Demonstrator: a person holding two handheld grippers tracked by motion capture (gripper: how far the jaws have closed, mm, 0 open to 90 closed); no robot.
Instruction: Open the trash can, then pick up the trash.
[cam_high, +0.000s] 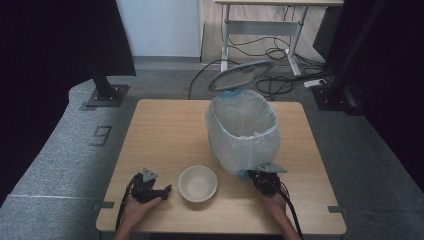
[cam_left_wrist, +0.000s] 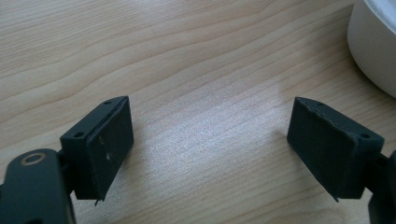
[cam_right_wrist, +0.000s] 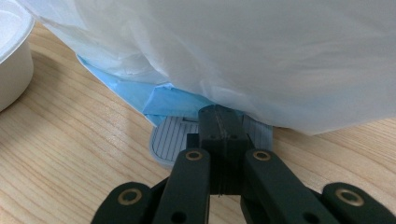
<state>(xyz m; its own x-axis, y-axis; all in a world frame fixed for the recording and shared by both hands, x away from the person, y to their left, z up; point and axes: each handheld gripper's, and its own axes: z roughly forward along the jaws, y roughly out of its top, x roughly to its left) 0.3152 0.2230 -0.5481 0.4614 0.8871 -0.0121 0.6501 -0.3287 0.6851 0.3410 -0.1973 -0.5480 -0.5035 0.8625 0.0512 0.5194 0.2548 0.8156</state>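
Observation:
A blue pedal bin (cam_high: 243, 131) lined with a white plastic bag (cam_right_wrist: 257, 51) stands on the right half of the wooden table (cam_high: 165, 130). Its grey lid (cam_high: 241, 75) is tipped up and open. An empty white bowl (cam_high: 198, 183) sits near the front edge. My right gripper (cam_right_wrist: 219, 114) is shut, with its joined tips resting on the bin's grey ribbed pedal (cam_right_wrist: 170, 140). To the left of the bowl (cam_left_wrist: 373, 51), my left gripper (cam_left_wrist: 210, 140) lies low over the table in a hand, open with nothing but bare wood between its jaws.
Grey carpet surrounds the table. Behind it stand a desk frame with loose cables (cam_high: 272, 50) and black stands at both sides (cam_high: 105, 90). The table's left half and back left corner are bare wood.

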